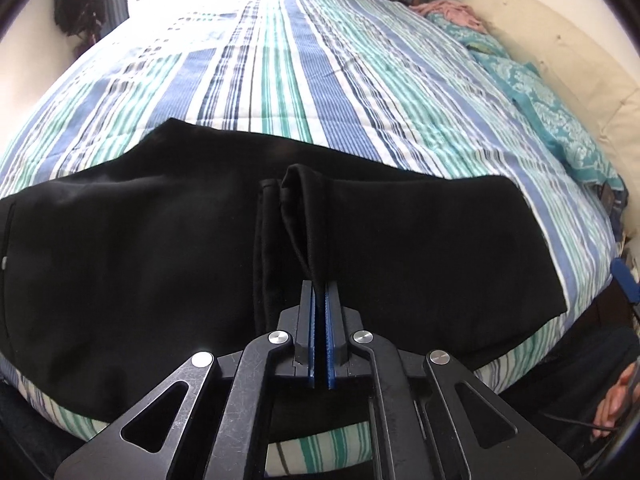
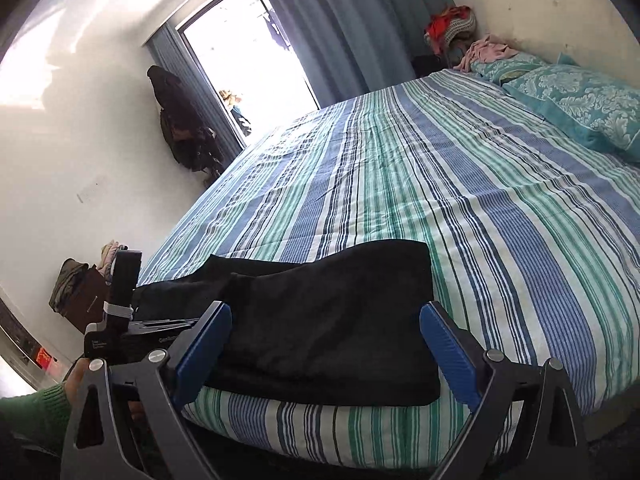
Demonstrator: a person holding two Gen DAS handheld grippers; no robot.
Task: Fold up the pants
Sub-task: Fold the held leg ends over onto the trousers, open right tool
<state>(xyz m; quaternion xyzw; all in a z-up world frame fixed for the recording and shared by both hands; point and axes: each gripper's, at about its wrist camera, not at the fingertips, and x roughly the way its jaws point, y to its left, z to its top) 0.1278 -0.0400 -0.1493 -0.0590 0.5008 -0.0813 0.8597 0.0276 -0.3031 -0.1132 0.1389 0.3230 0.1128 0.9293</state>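
Black pants [image 1: 120, 248] lie spread along the near edge of the striped bed [image 1: 320, 80]. My left gripper [image 1: 320, 284] is shut on a raised fold of the pants' fabric, which stands up as a ridge between the blue pads. In the right wrist view the pants [image 2: 328, 360] lie folded over at the bed's edge. My right gripper [image 2: 325, 312] is open just in front of them, its blue pads [image 2: 208, 344] wide apart on either side and nothing pinched. The left gripper's body [image 2: 120, 320] shows at the pants' left end.
Teal patterned pillows [image 2: 580, 100] lie at the head of the bed, with a pink cloth [image 2: 488, 52] and a clothes pile [image 2: 452, 28] in the corner. Dark bags [image 2: 180, 128] hang on the wall by the bright window. A green sleeve [image 2: 36, 408] shows at the lower left.
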